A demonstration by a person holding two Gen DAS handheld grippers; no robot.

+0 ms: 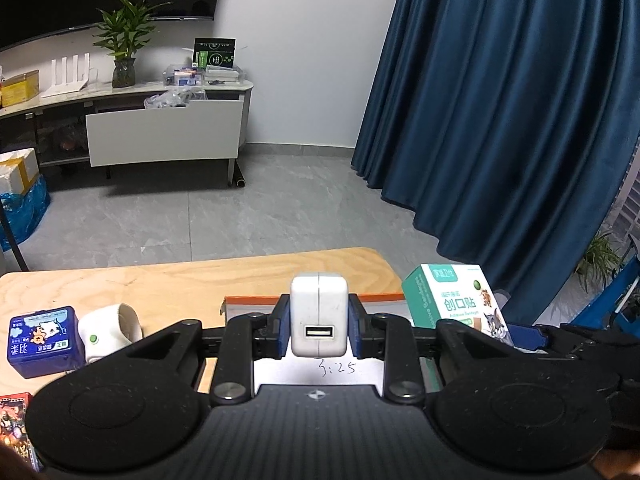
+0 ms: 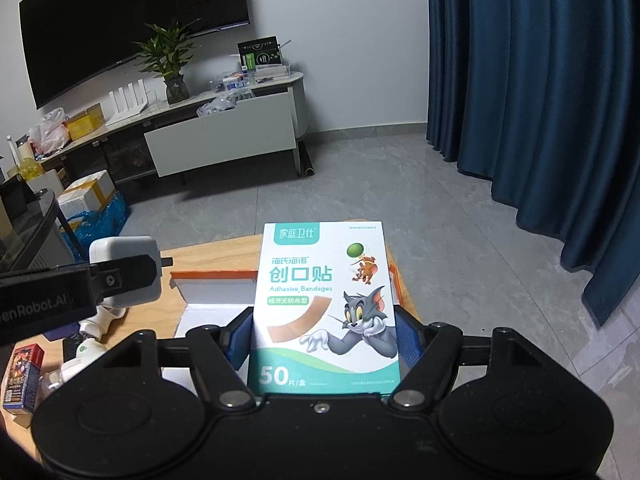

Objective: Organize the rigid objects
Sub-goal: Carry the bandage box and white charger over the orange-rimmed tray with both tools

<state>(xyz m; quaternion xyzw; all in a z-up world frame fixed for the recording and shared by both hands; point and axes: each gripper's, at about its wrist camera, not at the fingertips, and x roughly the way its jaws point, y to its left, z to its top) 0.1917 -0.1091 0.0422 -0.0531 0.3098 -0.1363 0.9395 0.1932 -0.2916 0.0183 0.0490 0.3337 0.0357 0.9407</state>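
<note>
My left gripper (image 1: 319, 326) is shut on a white USB charger (image 1: 319, 316), its port facing the camera, held above an orange-rimmed white box (image 1: 256, 303) on the wooden table (image 1: 160, 284). My right gripper (image 2: 322, 334) is shut on a white and teal adhesive bandage box (image 2: 324, 300), its blue pads pressing both sides. That bandage box (image 1: 456, 300) also shows at the right of the left wrist view. In the right wrist view the left gripper with the charger (image 2: 124, 276) hangs at the left, over the orange-rimmed box (image 2: 216, 284).
On the table's left lie a blue tin (image 1: 42, 342), a white roll-shaped item (image 1: 110, 330) and a red card box (image 2: 24, 376). Beyond the table edge are grey floor, a low TV cabinet (image 1: 164, 132) and a blue curtain (image 1: 500, 120).
</note>
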